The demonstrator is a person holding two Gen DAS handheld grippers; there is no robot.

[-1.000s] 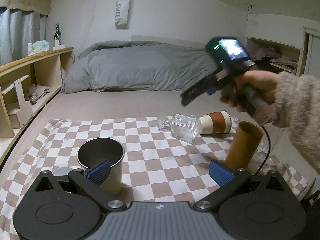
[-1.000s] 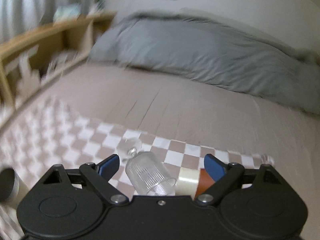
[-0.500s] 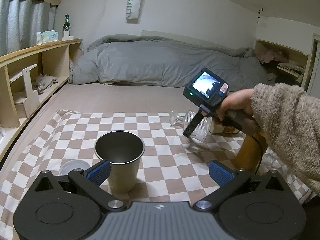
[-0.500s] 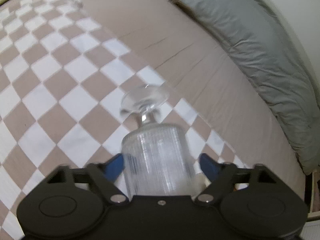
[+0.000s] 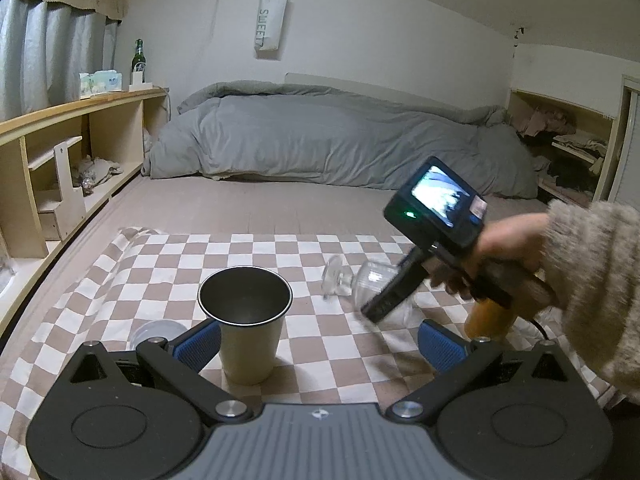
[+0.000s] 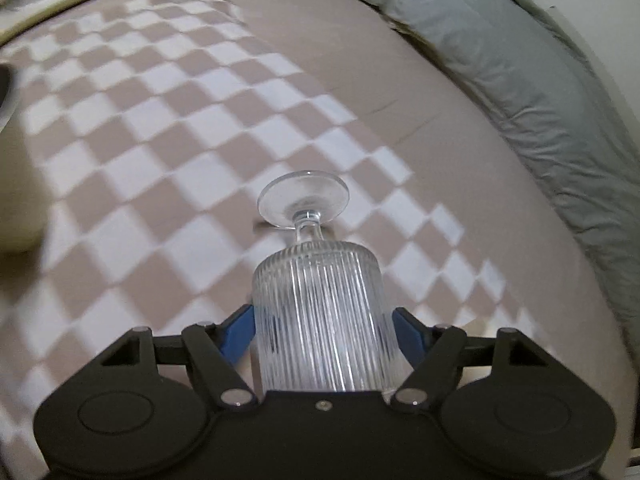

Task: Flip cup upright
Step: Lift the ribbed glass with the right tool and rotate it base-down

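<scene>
Looking from the left wrist, the left gripper (image 5: 318,342) spreads wide beside a metal cup (image 5: 245,306); the ribbed glass cup (image 5: 370,286) lies sideways on the checkered cloth (image 5: 120,280). From the right wrist, the right gripper (image 6: 324,334) clasps that glass's bowl, foot pointing away.

Left wrist: low over checkered cloth (image 5: 320,344), facing bed (image 5: 340,148), wide. Right wrist: angled down, very close on ribbed glass (image 6: 320,312). Shared: glass (image 5: 372,280), same cloth (image 6: 160,120), grey duvet.
</scene>
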